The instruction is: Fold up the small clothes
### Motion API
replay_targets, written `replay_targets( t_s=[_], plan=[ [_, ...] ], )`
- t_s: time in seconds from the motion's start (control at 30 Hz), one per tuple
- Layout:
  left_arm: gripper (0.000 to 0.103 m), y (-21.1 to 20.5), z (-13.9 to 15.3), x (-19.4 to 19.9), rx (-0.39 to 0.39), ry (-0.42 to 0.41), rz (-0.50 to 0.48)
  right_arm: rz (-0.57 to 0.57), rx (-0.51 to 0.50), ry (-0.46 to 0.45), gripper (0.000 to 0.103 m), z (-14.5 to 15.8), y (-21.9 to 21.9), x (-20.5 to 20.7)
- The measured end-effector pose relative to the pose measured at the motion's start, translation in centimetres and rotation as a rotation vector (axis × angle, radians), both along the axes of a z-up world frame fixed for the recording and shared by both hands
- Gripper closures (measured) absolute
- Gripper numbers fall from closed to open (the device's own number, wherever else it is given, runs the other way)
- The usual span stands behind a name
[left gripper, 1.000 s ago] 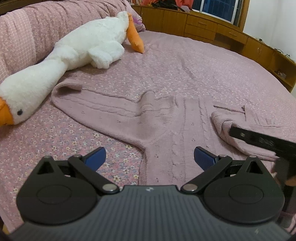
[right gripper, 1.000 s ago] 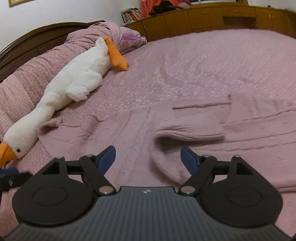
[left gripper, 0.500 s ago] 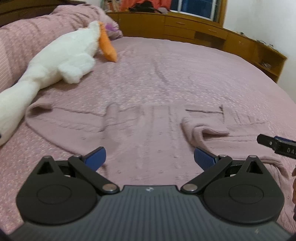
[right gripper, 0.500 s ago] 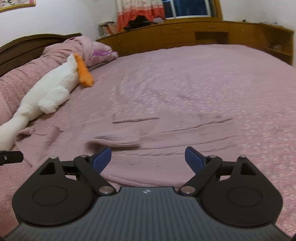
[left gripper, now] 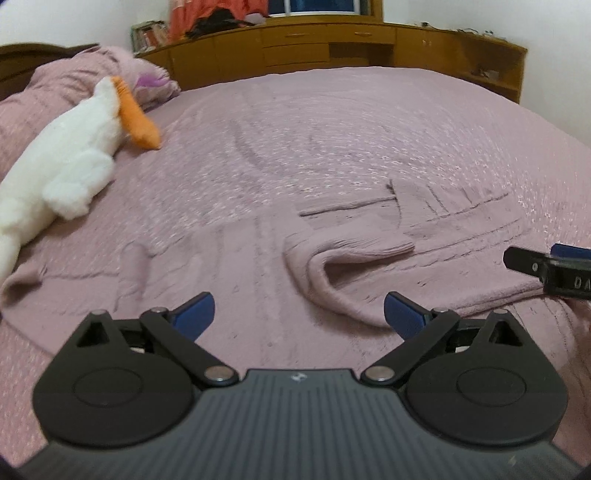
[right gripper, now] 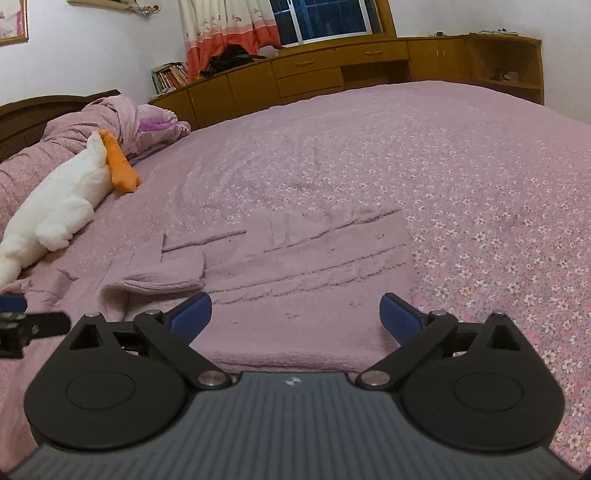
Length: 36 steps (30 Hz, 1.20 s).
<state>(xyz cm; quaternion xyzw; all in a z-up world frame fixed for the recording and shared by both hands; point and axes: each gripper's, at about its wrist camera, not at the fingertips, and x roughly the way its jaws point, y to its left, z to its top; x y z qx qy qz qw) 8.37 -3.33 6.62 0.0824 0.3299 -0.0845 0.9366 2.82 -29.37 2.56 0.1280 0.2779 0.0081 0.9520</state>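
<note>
Bed (right gripper: 461,155) under our pink sweater (right gripper: 314,266) | left gripper (left gripper: 299,314) wide open, holds nothing | right gripper (right gripper: 295,314) still opening, nothing between jaws

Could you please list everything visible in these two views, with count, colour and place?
sweater: one, dusty pink knit, spread on the bed near the camera, one sleeve folded across its body
plush goose: one, white with orange feet, lying at the left by the pillows
bedspread: one, pink floral, covering the bed
pillows: pink heap, far left at the headboard
cabinets: wooden, brown, along the far wall
books: a row, mixed colours, left end of the cabinets
curtain: one, cream and orange, by the window
left hand-held gripper: black with blue pads, open
right hand-held gripper: black with blue pads, jaws opening, gripping nothing
</note>
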Motion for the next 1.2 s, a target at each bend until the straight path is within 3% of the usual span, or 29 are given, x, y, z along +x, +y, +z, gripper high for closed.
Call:
replay_targets(
  t_s=[0.43,0.57,0.8,0.93,1.03,1.13,1.2],
  plan=[
    [0.007,-4.4,-2.3,3.8,0.118,-0.055,-0.039,-0.082,0.034,0.009,0.002,-1.5,-1.2,1.7],
    [0.016,-5.8,-2.7,4.9,0.147,-0.078,-0.069,-0.088,0.043,0.019,0.002,-1.8,-1.2,2.1],
    [0.016,-7.7,-4.4,6.1,0.209,-0.050,-0.149,-0.085,0.046,0.020,0.002,-2.1,-1.2,2.4],
    [0.017,-7.7,-4.8,6.8,0.188,-0.045,-0.141,-0.088,0.050,0.021,0.002,-2.2,-1.2,2.3],
    [0.028,-7.4,-4.8,7.1,0.160,-0.044,-0.160,-0.089,0.052,0.021,0.002,-2.2,-1.3,2.3],
    [0.075,-7.3,-4.7,7.5,0.163,-0.033,-0.164,-0.091,0.057,0.021,0.002,-2.2,-1.3,2.3],
    [0.084,-6.8,-4.2,7.7,0.124,-0.028,-0.140,-0.091,0.057,0.021,0.002,-2.4,-1.3,2.4]
  ],
)
